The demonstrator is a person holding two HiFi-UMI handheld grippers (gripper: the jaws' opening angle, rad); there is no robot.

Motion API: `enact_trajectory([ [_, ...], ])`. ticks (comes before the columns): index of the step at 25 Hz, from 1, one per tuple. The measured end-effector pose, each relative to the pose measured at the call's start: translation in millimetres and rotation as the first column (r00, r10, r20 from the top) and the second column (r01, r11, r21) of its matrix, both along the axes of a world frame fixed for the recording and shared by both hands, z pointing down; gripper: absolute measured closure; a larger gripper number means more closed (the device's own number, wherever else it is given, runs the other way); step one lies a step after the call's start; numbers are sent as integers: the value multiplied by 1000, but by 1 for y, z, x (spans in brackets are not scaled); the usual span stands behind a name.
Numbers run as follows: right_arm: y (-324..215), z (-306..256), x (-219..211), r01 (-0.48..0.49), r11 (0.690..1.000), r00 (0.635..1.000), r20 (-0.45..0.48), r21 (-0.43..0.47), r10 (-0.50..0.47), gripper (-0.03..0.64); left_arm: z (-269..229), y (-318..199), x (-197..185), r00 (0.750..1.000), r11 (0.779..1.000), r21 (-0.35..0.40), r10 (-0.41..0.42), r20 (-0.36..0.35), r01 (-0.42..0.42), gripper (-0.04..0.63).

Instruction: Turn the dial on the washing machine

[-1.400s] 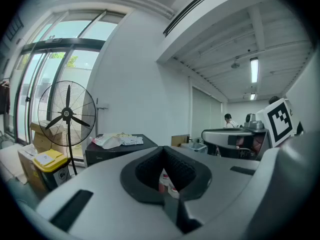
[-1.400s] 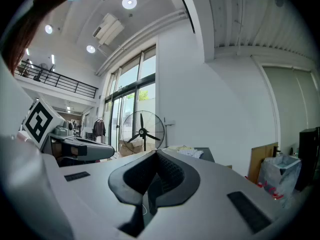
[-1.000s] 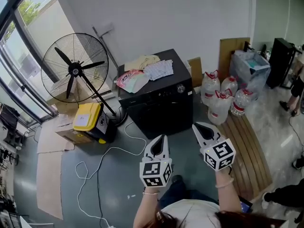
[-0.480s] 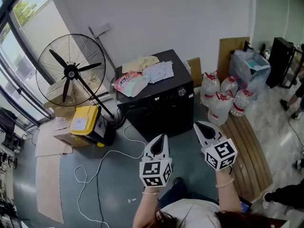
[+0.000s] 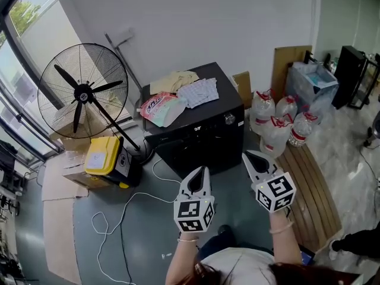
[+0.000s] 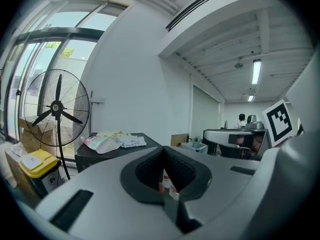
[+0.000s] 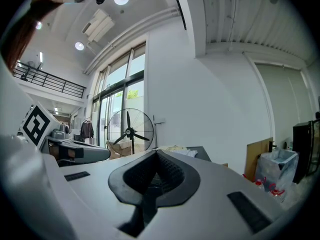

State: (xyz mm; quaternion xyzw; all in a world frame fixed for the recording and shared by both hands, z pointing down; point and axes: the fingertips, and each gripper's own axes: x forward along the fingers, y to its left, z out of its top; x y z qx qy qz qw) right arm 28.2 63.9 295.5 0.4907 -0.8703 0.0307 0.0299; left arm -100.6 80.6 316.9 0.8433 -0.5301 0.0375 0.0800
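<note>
While we stand back from the washing machine (image 5: 199, 150), both grippers hang well apart from it. Our left gripper (image 5: 202, 171) has its jaws pressed together on nothing, and our right gripper (image 5: 247, 155) is the same. The machine is a big black box by the far wall, with clothes (image 5: 199, 91) piled on top. Its dial (image 5: 229, 119) is the small round knob at the right end of the front strip, just under the top. We think the dial is hard and smooth, so it may slip. It is fixed to the heavy machine and should only spin, maybe in little clicks. We should spread one gripper's jaws, pinch the knob by its round edge on two sides, and roll gently.
</note>
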Motion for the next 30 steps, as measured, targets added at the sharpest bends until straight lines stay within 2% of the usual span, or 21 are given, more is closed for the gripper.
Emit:
enact_trajectory([
  [16, -65, 8, -13, -87, 996, 996, -26, 5, 87, 591, 10, -74, -12, 998, 998, -9, 61, -24, -61, 578],
  [30, -112, 22, 4, -130, 992, 991, -41, -9, 129, 591, 21, -124, 11, 995, 994, -35, 101, -25, -101, 578],
])
